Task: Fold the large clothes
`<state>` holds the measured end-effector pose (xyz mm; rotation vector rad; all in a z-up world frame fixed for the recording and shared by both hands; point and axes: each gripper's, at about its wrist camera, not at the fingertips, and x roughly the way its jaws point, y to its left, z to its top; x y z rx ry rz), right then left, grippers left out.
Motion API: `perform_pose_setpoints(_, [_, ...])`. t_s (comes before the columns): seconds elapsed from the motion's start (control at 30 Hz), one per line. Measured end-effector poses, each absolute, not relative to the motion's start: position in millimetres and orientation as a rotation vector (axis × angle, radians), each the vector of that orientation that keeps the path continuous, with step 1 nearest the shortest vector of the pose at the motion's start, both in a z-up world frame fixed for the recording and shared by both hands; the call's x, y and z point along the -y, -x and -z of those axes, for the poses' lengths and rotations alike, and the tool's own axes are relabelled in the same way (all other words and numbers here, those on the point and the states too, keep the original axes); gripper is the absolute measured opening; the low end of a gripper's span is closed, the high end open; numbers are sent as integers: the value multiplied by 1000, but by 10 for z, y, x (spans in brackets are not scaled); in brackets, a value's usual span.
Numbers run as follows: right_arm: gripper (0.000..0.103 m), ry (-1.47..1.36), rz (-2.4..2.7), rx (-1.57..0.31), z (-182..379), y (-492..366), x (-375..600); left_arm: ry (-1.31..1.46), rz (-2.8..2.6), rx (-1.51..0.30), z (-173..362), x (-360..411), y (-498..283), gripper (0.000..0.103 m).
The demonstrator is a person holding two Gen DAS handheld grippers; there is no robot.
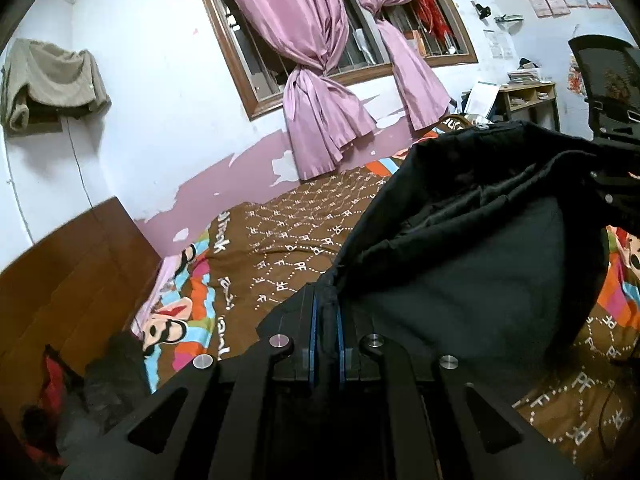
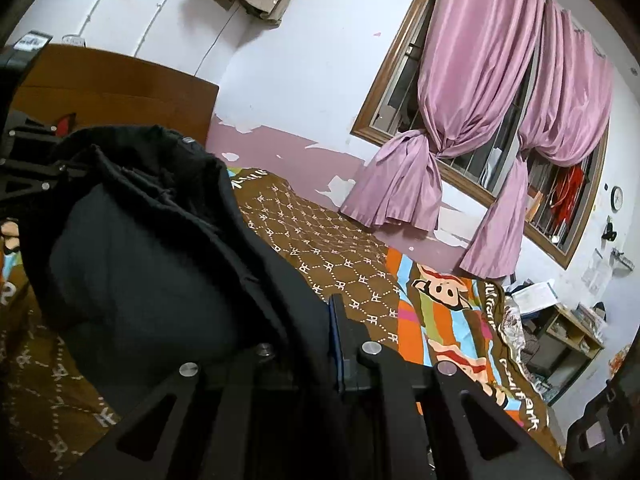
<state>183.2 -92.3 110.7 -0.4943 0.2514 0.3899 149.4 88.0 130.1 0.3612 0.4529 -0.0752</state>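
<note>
A large black jacket (image 1: 472,248) hangs lifted above the bed, stretched between both grippers. My left gripper (image 1: 326,300) is shut on one edge of the jacket, dark cloth pinched between its blue-edged pads. In the left wrist view the right gripper (image 1: 616,160) shows at the far right, holding the other end. In the right wrist view the black jacket (image 2: 152,256) drapes over the left side. My right gripper (image 2: 326,312) is shut on its edge, and cloth hides one finger. The left gripper (image 2: 28,160) appears at the far left there.
Under the jacket lies a bed with a brown patterned cover (image 1: 280,240) and a wooden headboard (image 1: 72,280). Pink curtains (image 1: 320,80) hang at the window. A black chair (image 1: 608,80) and a low shelf (image 1: 528,100) stand by the bed's foot. Dark clothes (image 1: 100,384) pile near the headboard.
</note>
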Motion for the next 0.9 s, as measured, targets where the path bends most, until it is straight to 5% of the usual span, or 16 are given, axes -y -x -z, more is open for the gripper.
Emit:
perform_pose_setpoints(0.67, [20,561,-345,-225,-524,-2704,739,-292,107,-622,-848,-1029,-2579,9])
perform_pose_setpoints(0.8, [38,517,-335,-224,-462,-2778,810,-234,116,-657,-781,-1052,-2696,11])
perform_pose_setpoints(0.87, [69,483,-334,-219,-467,-2787,876,-188,125,-673,-753,-1076,-2717,14])
perform_pose_setpoints(0.9, [73,468,-327,-215,-469,-2772,906,-173,123,-677,-751,-1087,-2724,19])
